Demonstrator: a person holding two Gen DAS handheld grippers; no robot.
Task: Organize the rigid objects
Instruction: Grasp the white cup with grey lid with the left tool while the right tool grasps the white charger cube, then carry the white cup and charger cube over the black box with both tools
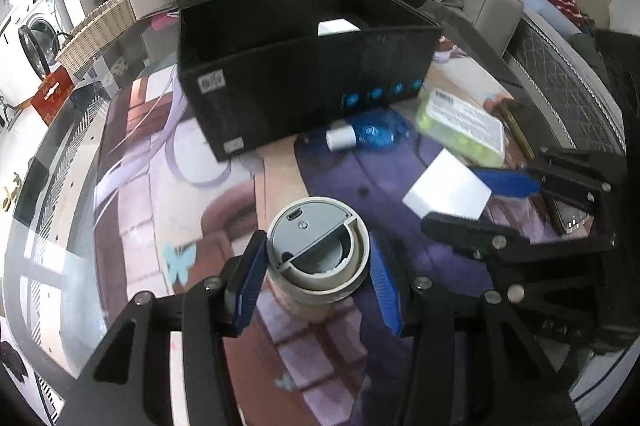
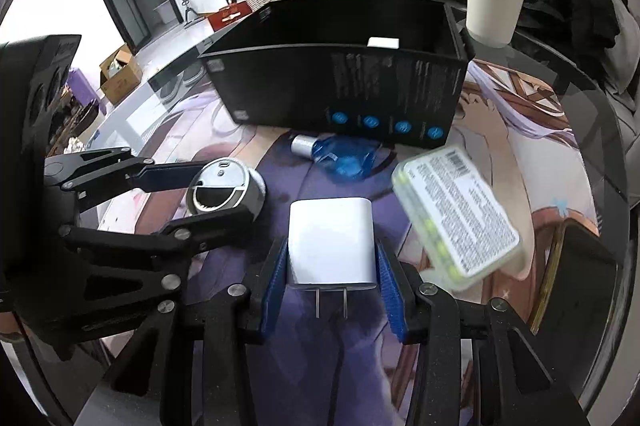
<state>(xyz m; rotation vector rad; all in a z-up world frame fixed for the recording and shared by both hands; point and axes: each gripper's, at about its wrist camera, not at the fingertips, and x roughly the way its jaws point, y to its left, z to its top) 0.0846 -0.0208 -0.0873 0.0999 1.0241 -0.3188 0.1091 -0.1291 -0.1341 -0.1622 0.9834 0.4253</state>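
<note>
A grey cylinder (image 1: 316,254) stands on the printed mat with its flat grey end up. My left gripper (image 1: 317,237) is shut on it, a blue pad against each side; in the right wrist view the same gripper (image 2: 222,192) clasps the cylinder (image 2: 224,190). A white plug charger (image 2: 332,242) lies with its prongs toward the camera, and my right gripper (image 2: 332,240) is shut on it with both pads on its sides. From the left wrist view that charger (image 1: 448,190) sits between the right gripper's (image 1: 451,196) fingers. The open black box (image 1: 280,98) stands behind, holding a white item (image 1: 336,26).
A blue bottle with a white cap (image 2: 340,156) lies in front of the box (image 2: 340,82). A clear labelled case of green pieces (image 2: 460,218) lies right of the charger, with a dark phone (image 2: 572,286) beyond. A white cup (image 2: 496,2) stands behind the box. The glass table's rim (image 1: 68,154) curves left.
</note>
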